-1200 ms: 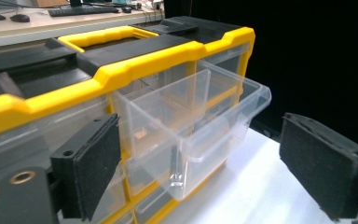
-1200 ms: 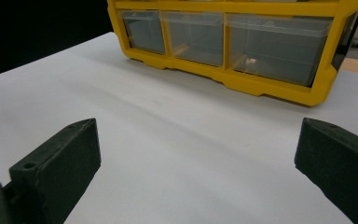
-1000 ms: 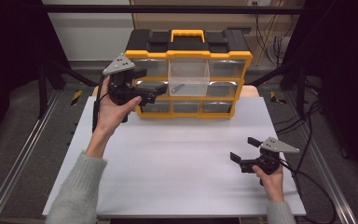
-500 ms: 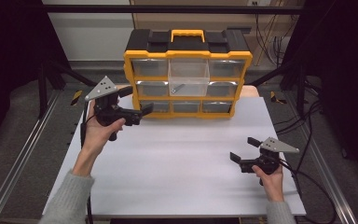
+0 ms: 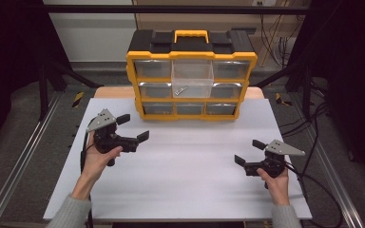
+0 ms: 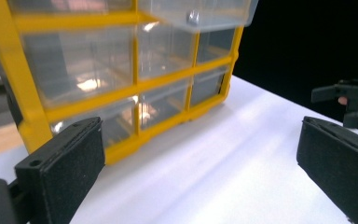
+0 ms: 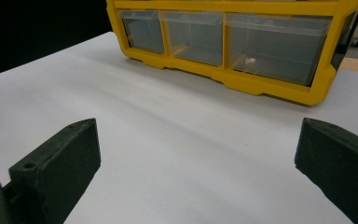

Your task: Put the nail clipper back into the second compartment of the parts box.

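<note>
A yellow and black drawer cabinet (image 5: 191, 76) stands at the upper centre of the high view, at the far edge of the white table (image 5: 180, 190). Its clear drawers sit in three rows; the upper middle drawer (image 5: 192, 78) is pulled out toward the camera and holds a small metal part (image 5: 182, 90). The left gripper (image 5: 133, 127) is at the left of the frame, held in the left hand (image 5: 97, 159) just in front of the cabinet's lower left corner, jaws spread wide apart with nothing between them. In the left gripper view the cabinet (image 6: 121, 79) occupies the upper left, and the other gripper (image 6: 349, 100) appears at the right edge. The right gripper (image 5: 248, 152) is at the lower right of the high view, held in the right hand (image 5: 276, 183), well apart from the cabinet, jaws likewise spread and empty. In the right gripper view the cabinet's bottom row of drawers (image 7: 228, 42) spans the top of the frame.
</note>
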`<state>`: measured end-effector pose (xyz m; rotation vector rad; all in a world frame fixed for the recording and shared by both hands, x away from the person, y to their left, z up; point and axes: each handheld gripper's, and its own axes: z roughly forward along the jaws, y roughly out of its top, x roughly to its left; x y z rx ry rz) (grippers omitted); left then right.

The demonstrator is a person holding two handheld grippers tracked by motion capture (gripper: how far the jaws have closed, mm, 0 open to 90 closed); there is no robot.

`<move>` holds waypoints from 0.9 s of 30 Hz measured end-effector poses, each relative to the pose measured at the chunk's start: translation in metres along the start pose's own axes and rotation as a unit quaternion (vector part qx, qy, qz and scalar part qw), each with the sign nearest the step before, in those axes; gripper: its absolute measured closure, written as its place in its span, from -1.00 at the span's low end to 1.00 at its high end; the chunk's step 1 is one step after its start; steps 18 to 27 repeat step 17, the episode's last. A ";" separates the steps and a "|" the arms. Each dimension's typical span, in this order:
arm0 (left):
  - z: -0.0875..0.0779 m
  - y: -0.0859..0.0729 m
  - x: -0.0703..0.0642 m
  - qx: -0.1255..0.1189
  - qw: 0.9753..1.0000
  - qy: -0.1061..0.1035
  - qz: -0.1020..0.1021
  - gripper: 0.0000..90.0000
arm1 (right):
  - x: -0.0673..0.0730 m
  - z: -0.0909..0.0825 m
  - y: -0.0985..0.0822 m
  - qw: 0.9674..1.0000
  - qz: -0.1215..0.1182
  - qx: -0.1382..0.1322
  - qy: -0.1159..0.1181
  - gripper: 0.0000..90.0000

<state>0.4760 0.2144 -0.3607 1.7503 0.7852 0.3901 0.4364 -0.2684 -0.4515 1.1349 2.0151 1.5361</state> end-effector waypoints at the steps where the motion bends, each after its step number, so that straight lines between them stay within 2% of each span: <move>1: 0.000 -0.006 0.001 0.002 1.000 0.001 -0.002 -0.98 | 0.000 0.000 0.000 1.000 0.000 0.001 0.001 -0.98; 8: 0.000 -0.042 0.005 0.018 1.000 0.008 -0.013 -0.97 | 0.000 -0.001 0.000 1.000 0.001 0.001 0.000 -0.98; 12: -0.002 -0.055 0.008 0.022 0.999 0.015 -0.019 -0.97 | 0.000 0.000 0.000 1.000 0.001 0.002 0.000 -0.98; 17: -0.005 -0.064 0.008 0.027 0.999 0.016 -0.017 -0.97 | 0.000 0.000 0.000 1.000 -0.001 0.001 0.000 -0.98; 27: -0.005 -0.064 0.008 0.027 0.999 0.016 -0.017 -0.97 | 0.000 0.000 0.000 1.000 -0.001 0.001 0.000 -0.98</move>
